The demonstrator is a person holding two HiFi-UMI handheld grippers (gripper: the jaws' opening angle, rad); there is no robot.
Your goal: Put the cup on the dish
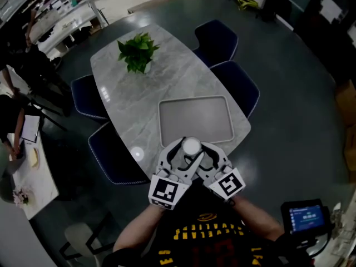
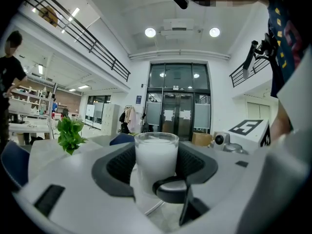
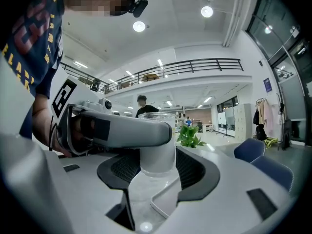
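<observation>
Left gripper (image 2: 157,154) and right gripper (image 3: 157,160) both have their jaws closed on the same frosted white cup (image 1: 192,146), the dark pads pressing its sides from opposing directions, with one jaw of the left gripper crossing in front of the glass in the right gripper view. The cup stands upright at the near edge of the grey rectangular dish (image 1: 194,102), at the near end of the marble table (image 1: 167,71); whether its base touches anything cannot be told. A potted plant (image 1: 136,52) stands at the table's far end, well apart.
</observation>
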